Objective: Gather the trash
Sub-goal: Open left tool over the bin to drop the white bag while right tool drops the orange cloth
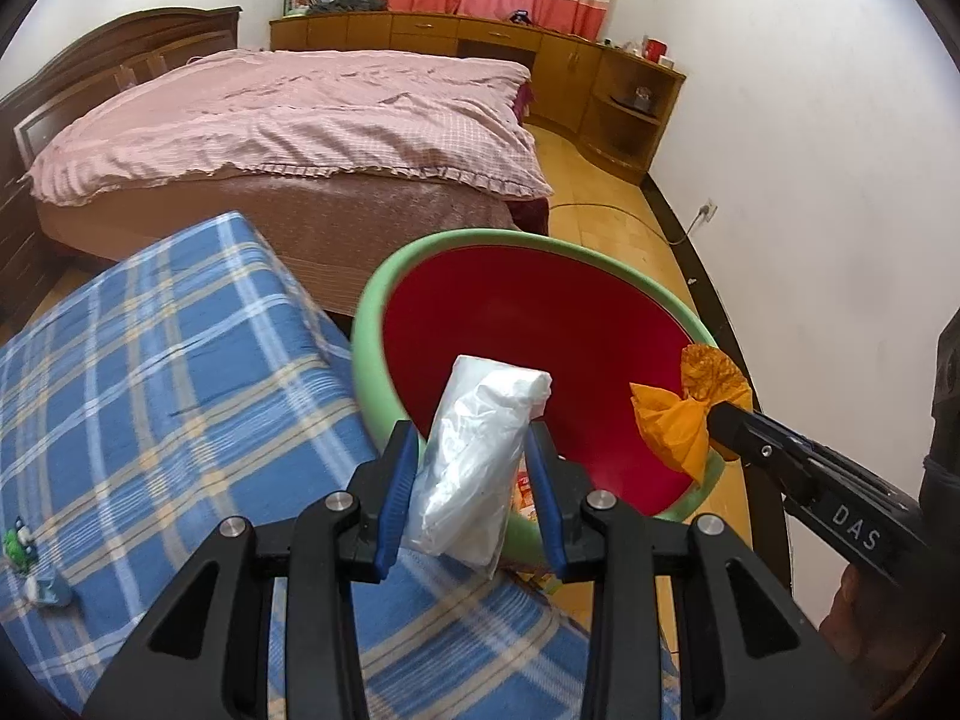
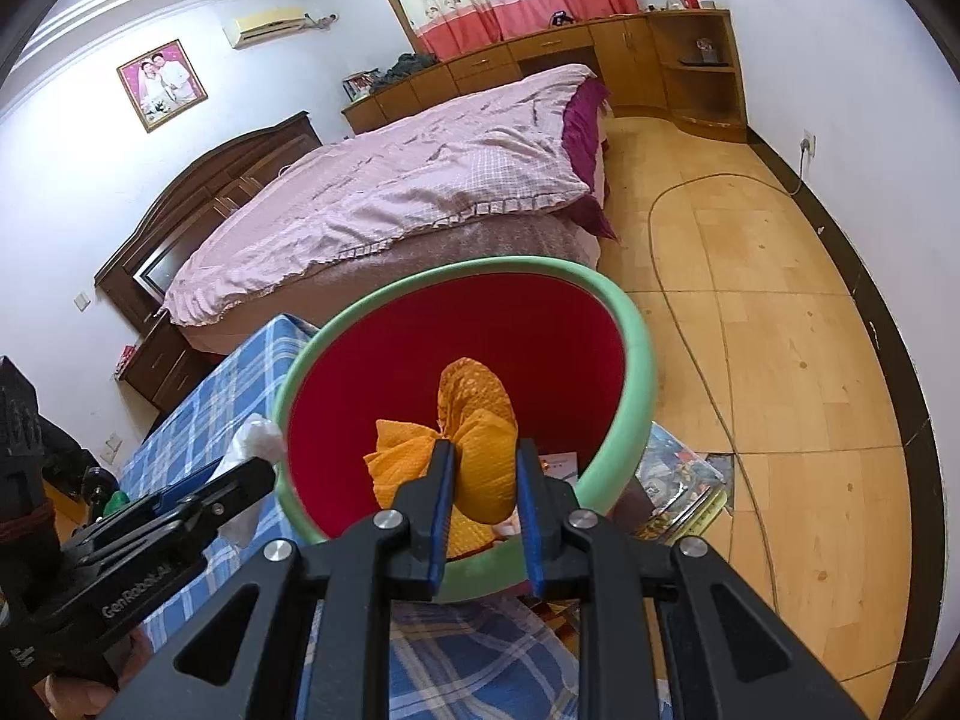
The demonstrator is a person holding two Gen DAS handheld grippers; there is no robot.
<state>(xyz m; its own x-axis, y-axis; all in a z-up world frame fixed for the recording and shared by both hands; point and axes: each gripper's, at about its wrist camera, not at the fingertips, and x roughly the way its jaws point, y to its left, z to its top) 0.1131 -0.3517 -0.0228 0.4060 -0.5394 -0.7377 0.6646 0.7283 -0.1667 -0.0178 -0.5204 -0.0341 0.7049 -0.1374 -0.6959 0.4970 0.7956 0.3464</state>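
Note:
A round bin with a green rim [image 1: 384, 276] and red inside [image 1: 540, 330] stands beside the blue plaid surface [image 1: 150, 360]; it also shows in the right wrist view [image 2: 456, 276]. My left gripper [image 1: 474, 450] is shut on a crumpled clear plastic bag [image 1: 474, 450], held over the bin's near rim. My right gripper [image 2: 483, 468] is shut on a crumpled orange napkin [image 2: 480, 414], held over the bin's opening. The napkin [image 1: 678, 420] and the right gripper also show at the right of the left wrist view. Some packaging lies in the bin's bottom [image 2: 561, 462].
A bed with a pink quilt [image 1: 288, 120] stands behind the bin. Small green and blue items [image 1: 24, 546] lie on the plaid surface at left. Wooden cabinets [image 1: 570, 60] line the far wall. A cable [image 2: 678, 312] runs over the wooden floor, and printed papers [image 2: 678, 480] lie by the bin.

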